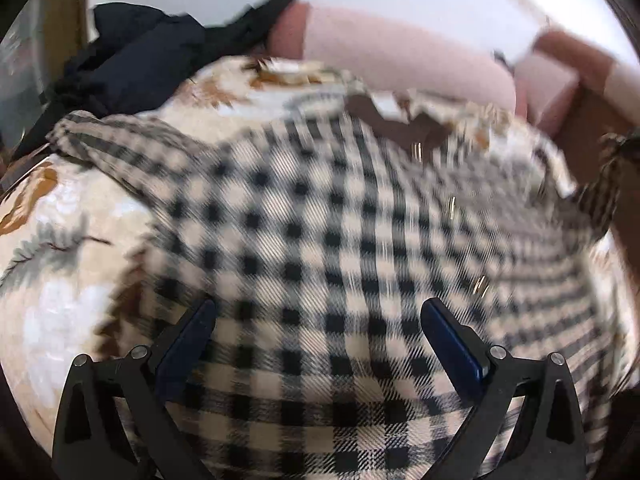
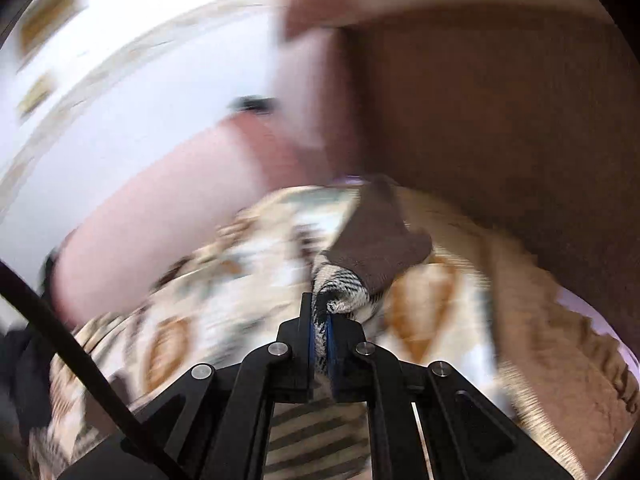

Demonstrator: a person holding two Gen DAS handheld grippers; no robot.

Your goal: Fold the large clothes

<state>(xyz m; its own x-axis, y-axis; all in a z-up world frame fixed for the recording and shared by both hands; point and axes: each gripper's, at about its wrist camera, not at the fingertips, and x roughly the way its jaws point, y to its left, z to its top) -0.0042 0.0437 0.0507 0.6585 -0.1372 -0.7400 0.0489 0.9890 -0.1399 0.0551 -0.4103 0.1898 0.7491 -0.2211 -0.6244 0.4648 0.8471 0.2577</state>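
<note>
A large beige-and-black checked shirt (image 1: 320, 240) with a brown collar lining (image 1: 400, 128) lies spread on a patterned bedspread (image 1: 60, 280). My left gripper (image 1: 318, 312) hovers over the shirt's lower part, jaws wide open and empty. My right gripper (image 2: 320, 320) is shut on a bunched fold of the checked shirt (image 2: 340, 292), next to its brown lining (image 2: 376, 240), and holds it above the bedspread (image 2: 240, 280). Both views are motion-blurred.
A dark garment (image 1: 132, 60) lies at the bed's far left. A pink padded headboard (image 1: 400, 60) runs along the far edge, also in the right wrist view (image 2: 160, 200). A brown wooden panel (image 2: 500, 120) stands on the right. A black cable (image 2: 72, 352) crosses the lower left.
</note>
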